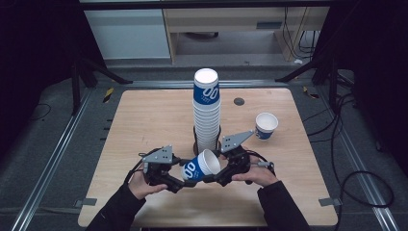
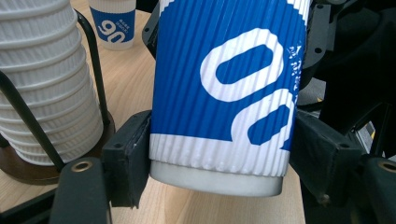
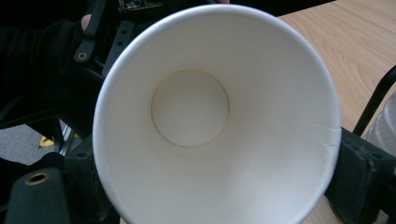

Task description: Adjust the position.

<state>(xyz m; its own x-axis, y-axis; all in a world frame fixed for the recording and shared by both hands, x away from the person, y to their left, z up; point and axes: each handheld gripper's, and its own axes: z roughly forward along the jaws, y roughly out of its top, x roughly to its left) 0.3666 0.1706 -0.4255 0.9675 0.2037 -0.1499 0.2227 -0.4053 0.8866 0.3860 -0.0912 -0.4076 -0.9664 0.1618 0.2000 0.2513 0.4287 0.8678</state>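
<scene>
Over the near middle of the wooden counter [image 1: 144, 125], a blue-and-white ribbed paper cup [image 1: 199, 167] lies on its side in the air, held between the two tools. The left tool [image 1: 185, 182] clamps it near the base, and the right tool [image 1: 211, 177] grips it at the rim end, its mouth turned toward the person's right.

The left tool's own view shows what the high view cannot: the cup's corrugated sleeve [image 2: 224, 88] close up, pinched on both sides by the black pads [image 2: 128, 158] just above the smooth white base. Large white numerals on the blue band read "90" or "06" depending on which way up; the small print beside them is too blurred to read.

The right tool's view looks straight into the cup [image 3: 215, 121]: plain white inside, a round bottom, and a small crease in the rim at the right where a jaw presses it.

Just behind the held cup, a tall stack of matching cups [image 1: 207, 110] stands in a dark wire holder on a round base [image 2: 18, 168]. A single cup [image 1: 265, 126] with the same blue label stands upright, well apart to the right. A small dark disc [image 1: 239, 101] is set into the counter's far side.
</scene>
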